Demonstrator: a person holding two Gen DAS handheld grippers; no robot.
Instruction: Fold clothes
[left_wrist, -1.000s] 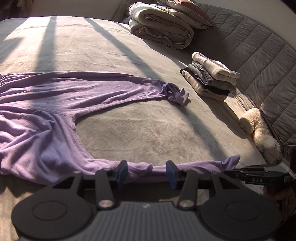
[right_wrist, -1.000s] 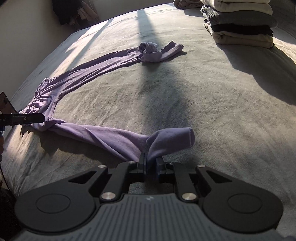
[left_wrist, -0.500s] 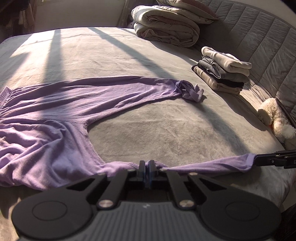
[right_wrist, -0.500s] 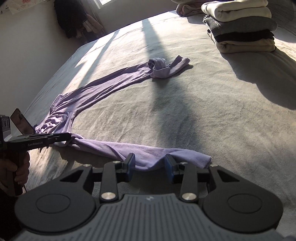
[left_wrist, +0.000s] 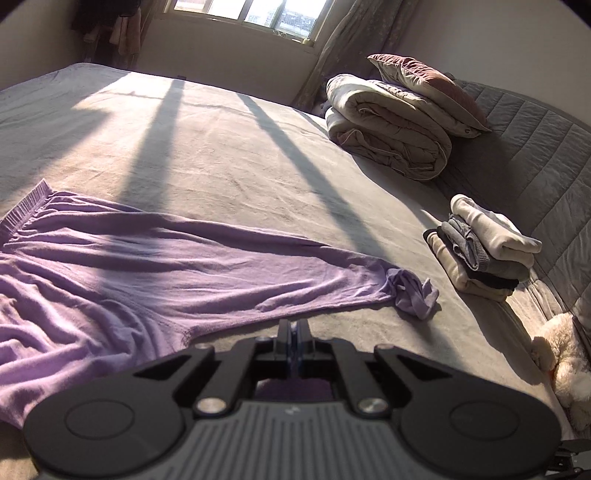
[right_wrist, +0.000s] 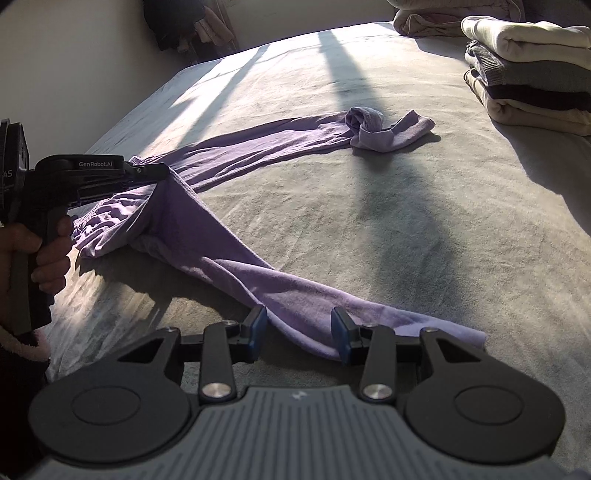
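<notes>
A pair of purple leggings lies spread on the grey bed. The far leg ends in a bunched cuff. My left gripper is shut on the fabric of the near leg, close to the crotch. The right wrist view shows the left gripper holding that fabric up off the bed, so the near leg slopes down from it. My right gripper is open, low over the bed. The near leg's lower end lies slack between its fingers, with the cuff just to their right.
A stack of folded clothes sits at the right by the quilted headboard. A rolled duvet with a pillow lies further back. A white plush toy rests at the bed's right edge. A hand grips the left tool.
My left gripper shut on the near leg and lifted it up off the bed. My right gripper let go of the cuff and opened; the cuff now lies flat.
</notes>
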